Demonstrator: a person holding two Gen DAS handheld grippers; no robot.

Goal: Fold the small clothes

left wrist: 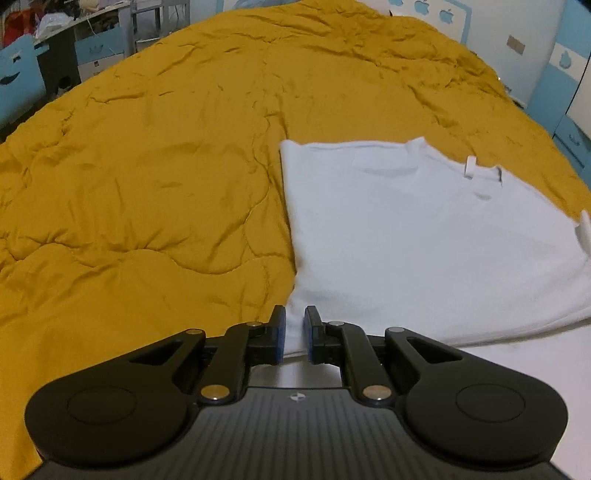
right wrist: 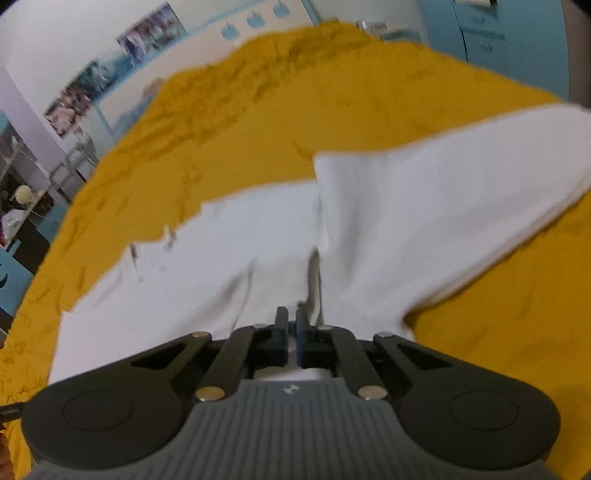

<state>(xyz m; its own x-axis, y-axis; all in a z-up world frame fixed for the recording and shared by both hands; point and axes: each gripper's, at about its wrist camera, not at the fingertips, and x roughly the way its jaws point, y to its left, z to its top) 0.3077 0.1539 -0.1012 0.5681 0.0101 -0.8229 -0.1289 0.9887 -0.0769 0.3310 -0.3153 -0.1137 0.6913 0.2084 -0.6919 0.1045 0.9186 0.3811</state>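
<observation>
A white T-shirt (left wrist: 417, 229) lies on a mustard-yellow quilt (left wrist: 147, 166), its left side folded in to a straight edge. My left gripper (left wrist: 294, 317) is at the shirt's near left corner, jaws close together with white cloth between the blue pads. In the right wrist view my right gripper (right wrist: 291, 314) is shut on a pinch of the shirt (right wrist: 424, 221); the cloth rises in a fold from the jaws, and one part spreads to the right over the quilt (right wrist: 258, 122).
The quilt covers the whole bed. Blue-and-white furniture (left wrist: 565, 85) stands at the far right. A cluttered desk and shelves (left wrist: 66, 33) stand at the far left. The wall with pictures (right wrist: 110, 62) lies beyond the bed.
</observation>
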